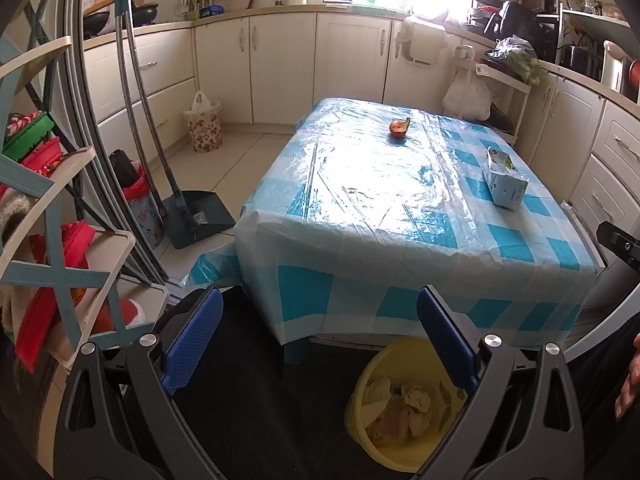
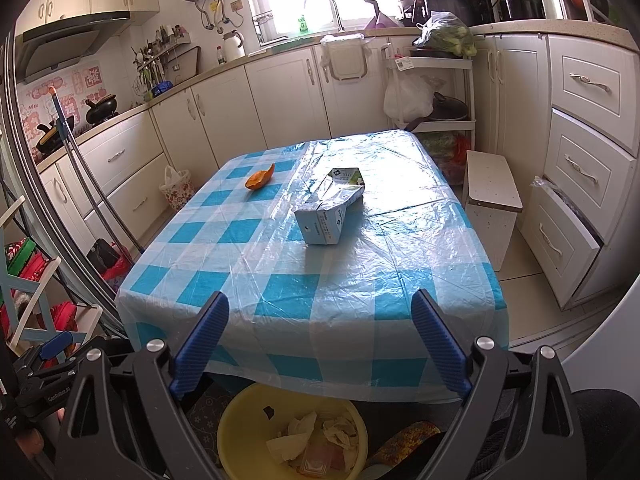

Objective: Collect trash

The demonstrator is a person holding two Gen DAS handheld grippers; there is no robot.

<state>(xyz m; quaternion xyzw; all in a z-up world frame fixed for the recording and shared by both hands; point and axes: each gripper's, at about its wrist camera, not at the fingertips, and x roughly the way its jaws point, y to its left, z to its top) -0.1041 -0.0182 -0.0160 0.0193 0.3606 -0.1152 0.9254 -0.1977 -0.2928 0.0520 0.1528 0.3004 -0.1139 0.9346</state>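
— Two pieces left on the table (image 2: 224, 240): orange peel (image 2: 261, 178) far left, crushed carton (image 2: 330, 210) near the middle, well apart.
— And the yellow bin (image 2: 240, 420)?
— On the floor at the near table edge, already holding crumpled paper.
— Step in hand?
— Probably between picks; next, a reach forward over the table to the carton.
— Left gripper (image 1: 320, 340)?
— Wide open, empty, held low before the table.
— Right gripper (image 2: 320, 340)?
— Same: spread wide, nothing held, poised above the bin.
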